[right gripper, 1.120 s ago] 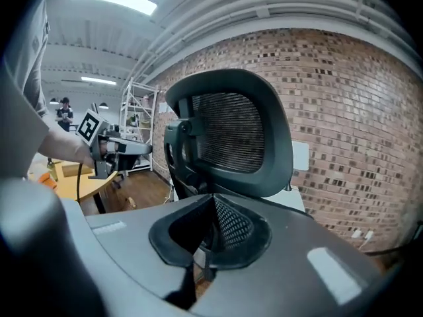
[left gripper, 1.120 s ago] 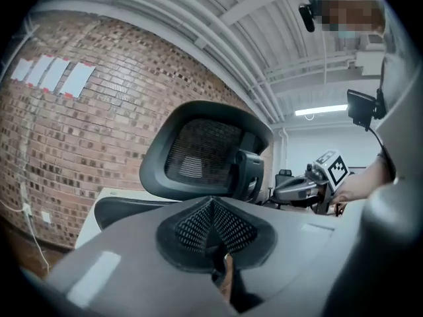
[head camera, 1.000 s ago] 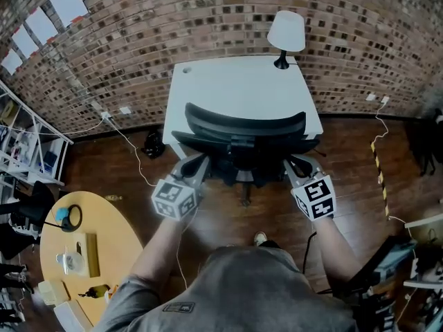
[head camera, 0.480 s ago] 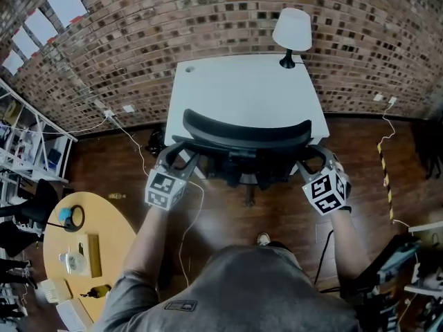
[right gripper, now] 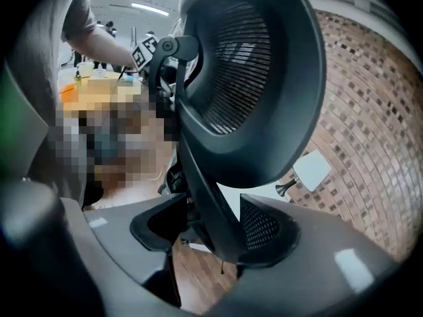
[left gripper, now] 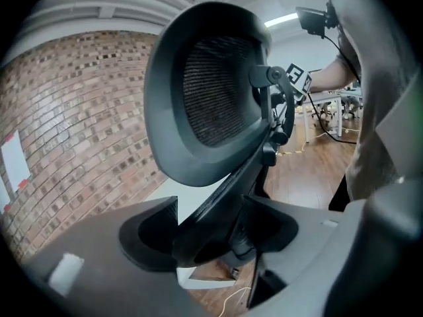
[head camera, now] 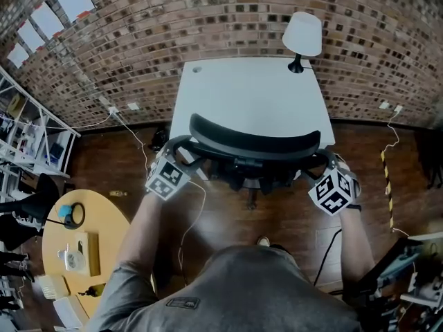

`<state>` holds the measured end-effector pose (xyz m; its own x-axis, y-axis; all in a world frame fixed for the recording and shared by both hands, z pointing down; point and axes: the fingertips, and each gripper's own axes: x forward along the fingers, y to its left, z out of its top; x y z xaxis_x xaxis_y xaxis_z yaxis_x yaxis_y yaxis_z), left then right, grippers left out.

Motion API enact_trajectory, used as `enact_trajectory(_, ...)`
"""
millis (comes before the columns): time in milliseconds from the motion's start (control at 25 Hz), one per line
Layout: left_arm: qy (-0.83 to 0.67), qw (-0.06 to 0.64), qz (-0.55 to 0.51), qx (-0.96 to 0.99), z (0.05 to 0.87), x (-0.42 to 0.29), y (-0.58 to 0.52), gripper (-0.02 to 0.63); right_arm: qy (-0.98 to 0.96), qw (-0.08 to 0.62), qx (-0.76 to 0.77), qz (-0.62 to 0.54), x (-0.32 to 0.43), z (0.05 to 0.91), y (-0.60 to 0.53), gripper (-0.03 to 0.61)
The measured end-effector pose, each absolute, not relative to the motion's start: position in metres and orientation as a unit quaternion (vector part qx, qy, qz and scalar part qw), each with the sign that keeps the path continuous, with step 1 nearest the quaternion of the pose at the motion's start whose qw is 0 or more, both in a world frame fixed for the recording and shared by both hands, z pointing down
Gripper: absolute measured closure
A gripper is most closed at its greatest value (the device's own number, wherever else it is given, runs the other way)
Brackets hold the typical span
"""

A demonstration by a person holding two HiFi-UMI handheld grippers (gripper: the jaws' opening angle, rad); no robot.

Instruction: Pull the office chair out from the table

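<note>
The black mesh office chair [head camera: 255,144] stands tucked against the white table [head camera: 249,92]. My left gripper [head camera: 178,155] is at the left end of the backrest and my right gripper [head camera: 321,166] at the right end. In the left gripper view the jaws of the left gripper [left gripper: 211,233] are opening, with the backrest's black support strut [left gripper: 228,197] between them and a gap showing beside it. In the right gripper view the jaws of the right gripper [right gripper: 205,226] are opening too, and they straddle the other strut [right gripper: 205,197] under the mesh back [right gripper: 244,84].
A white lamp [head camera: 302,34] stands at the table's far right corner, against the brick wall. A round wooden table [head camera: 104,241] with small items is at the lower left, with shelving [head camera: 28,137] beside it. Cables [head camera: 194,216] trail over the wooden floor.
Both grippers moved apart from behind the chair's seat to the two ends of the backrest, rolled, and went from shut to wide apart.
</note>
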<state>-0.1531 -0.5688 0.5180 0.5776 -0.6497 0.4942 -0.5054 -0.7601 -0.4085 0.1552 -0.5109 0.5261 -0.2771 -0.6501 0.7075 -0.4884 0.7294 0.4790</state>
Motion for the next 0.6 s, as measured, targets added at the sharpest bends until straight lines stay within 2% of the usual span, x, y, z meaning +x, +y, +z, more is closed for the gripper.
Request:
enact_trajectory(280,0.279,0.136,-0.379,-0.872,0.538,-0.139,-0.571,0.331,-0.780,0.520,0.333,-0.105,0.150,0.540,-0.514,0.329)
enact_trajectory(600,0.272,0.141,-0.390,-0.868,0.537,-0.137,-0.571,0.334,-0.773,0.545,0.299,-0.127,0.149,0.541,-0.516,0.360)
